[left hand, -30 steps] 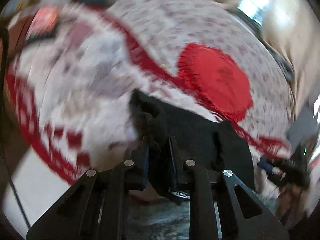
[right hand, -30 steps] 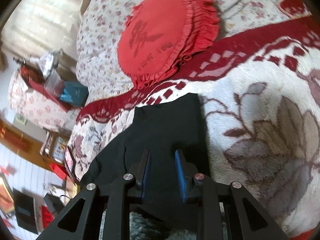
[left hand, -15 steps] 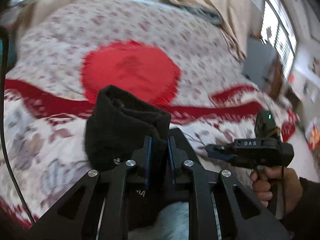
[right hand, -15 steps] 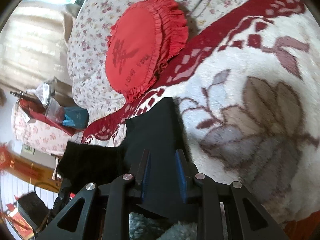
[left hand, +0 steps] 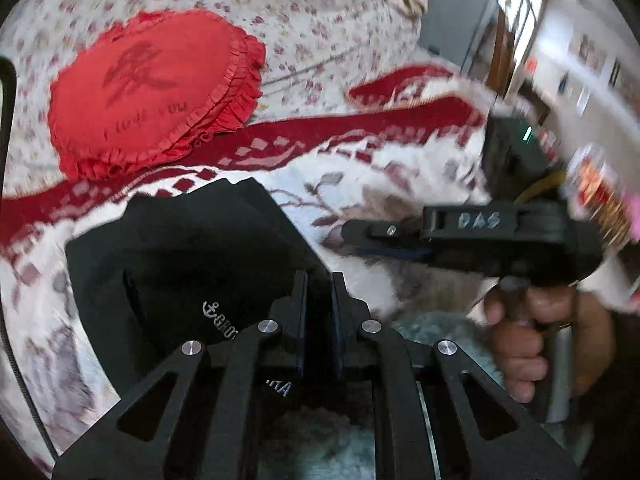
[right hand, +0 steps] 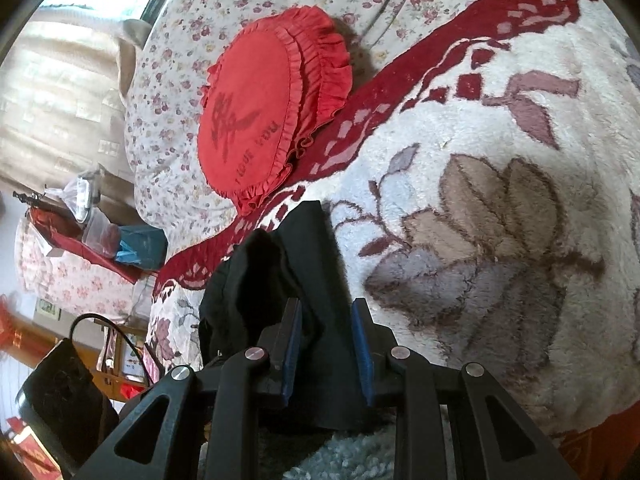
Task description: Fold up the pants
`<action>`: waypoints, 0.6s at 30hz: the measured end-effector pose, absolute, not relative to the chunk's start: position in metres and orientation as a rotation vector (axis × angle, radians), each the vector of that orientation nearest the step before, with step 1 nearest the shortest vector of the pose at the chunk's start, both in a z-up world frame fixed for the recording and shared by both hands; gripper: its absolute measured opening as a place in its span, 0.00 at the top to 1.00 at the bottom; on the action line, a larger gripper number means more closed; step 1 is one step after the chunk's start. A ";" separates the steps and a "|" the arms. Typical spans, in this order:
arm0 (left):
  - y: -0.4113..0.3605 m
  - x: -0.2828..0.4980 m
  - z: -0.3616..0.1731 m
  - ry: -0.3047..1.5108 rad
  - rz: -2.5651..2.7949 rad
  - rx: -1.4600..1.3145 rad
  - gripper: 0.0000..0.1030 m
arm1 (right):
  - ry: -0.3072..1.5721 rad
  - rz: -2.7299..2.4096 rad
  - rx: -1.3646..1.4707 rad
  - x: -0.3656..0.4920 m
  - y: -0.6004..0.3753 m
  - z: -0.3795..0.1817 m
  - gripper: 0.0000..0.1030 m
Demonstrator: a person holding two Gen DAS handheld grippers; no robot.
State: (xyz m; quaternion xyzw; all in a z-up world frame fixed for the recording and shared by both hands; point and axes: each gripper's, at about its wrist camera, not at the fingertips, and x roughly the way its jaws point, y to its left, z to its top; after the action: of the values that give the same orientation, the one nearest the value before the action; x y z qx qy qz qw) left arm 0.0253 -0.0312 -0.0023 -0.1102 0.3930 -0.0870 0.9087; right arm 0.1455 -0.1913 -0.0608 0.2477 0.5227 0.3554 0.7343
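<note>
Two hand-held grippers work the black pants (left hand: 188,256), which lie on the fleece blanket (right hand: 500,184) of the bed, near the red cushion (left hand: 148,88). My left hand-held gripper (left hand: 319,292) has just been closing and is clamped on a doubled layer of fabric. My right hand-held gripper (right hand: 326,330) sits with its jaws partly apart over the cloth; I cannot tell whether its pads press on it. I judge one fold roughly laid, with flattening and further folds still left.

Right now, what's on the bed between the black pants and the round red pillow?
Only the blanket's dark red band lies between the black pants and the red pillow. Both wrist views show it.
</note>
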 end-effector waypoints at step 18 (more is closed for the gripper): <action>-0.027 0.004 -0.016 0.868 -0.193 -0.445 0.48 | 1.323 1.146 0.401 0.204 -0.119 -0.074 0.58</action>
State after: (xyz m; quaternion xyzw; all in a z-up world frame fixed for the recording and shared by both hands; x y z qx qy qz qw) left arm 0.0036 -0.0266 -0.0157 -0.2133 0.4162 -0.0926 0.8790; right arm 0.2038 -0.1189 -0.0739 0.1748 0.5761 0.4990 0.6233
